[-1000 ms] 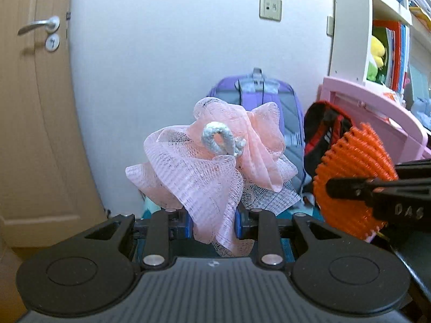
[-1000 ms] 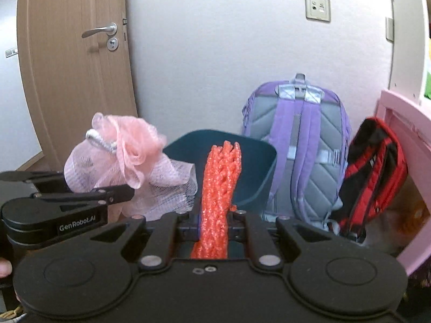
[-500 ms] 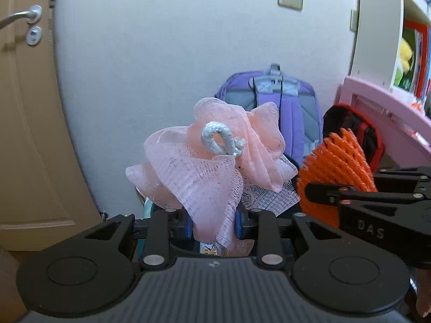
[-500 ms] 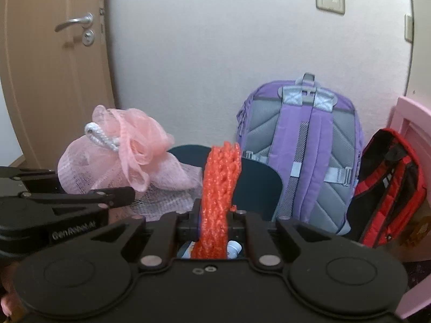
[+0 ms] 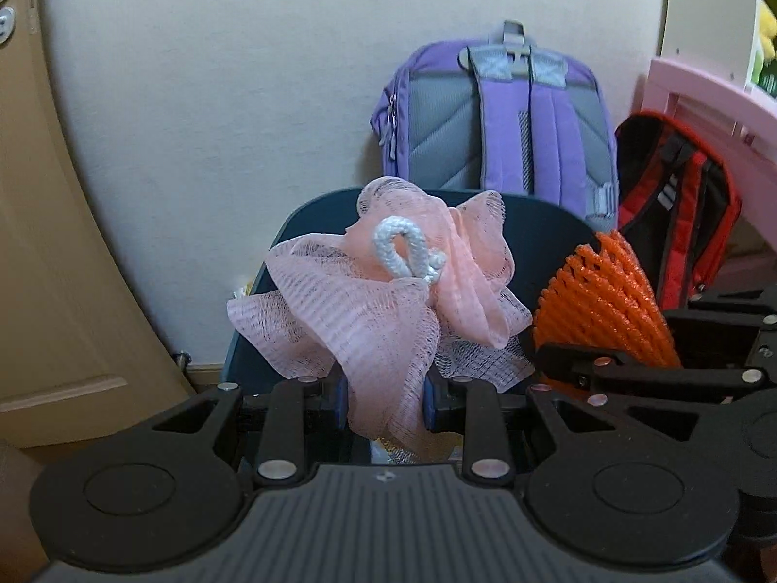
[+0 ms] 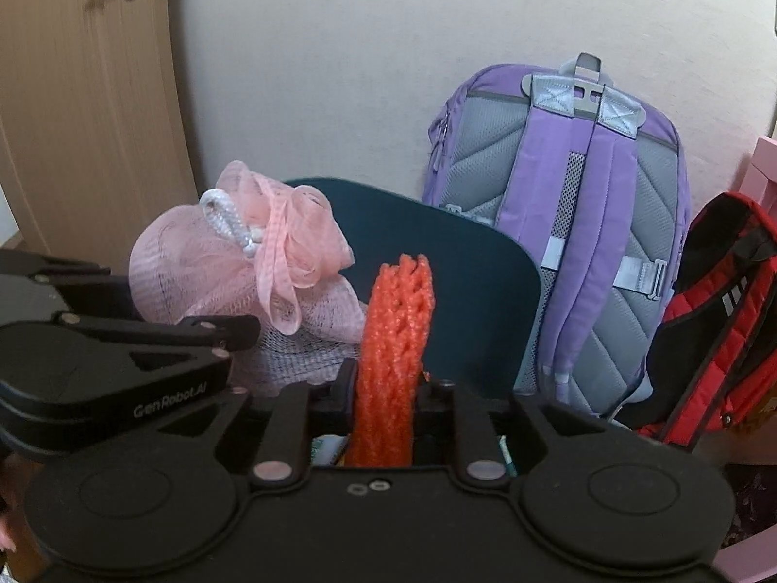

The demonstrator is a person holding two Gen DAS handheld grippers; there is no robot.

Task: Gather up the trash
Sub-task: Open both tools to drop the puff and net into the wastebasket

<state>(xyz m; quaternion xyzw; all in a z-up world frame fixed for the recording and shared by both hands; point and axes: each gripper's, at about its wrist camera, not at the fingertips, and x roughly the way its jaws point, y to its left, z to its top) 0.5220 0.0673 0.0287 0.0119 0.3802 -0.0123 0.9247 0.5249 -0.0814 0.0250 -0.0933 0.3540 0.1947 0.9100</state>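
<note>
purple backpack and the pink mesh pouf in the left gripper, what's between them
The far wall of the dark teal bin stands between the pink mesh pouf and the purple backpack. Both wrist views show this; the left one shows it best.

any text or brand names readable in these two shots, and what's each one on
"GenRobot.AI": pale lettering on the side of the left gripper, seen from the right wrist camera.
White stripe markings on the red and black backpack: no letters can be made out.
Packaging down inside the dark bin: printed, but too hidden to read.
Nothing readable on the purple backpack.
</note>
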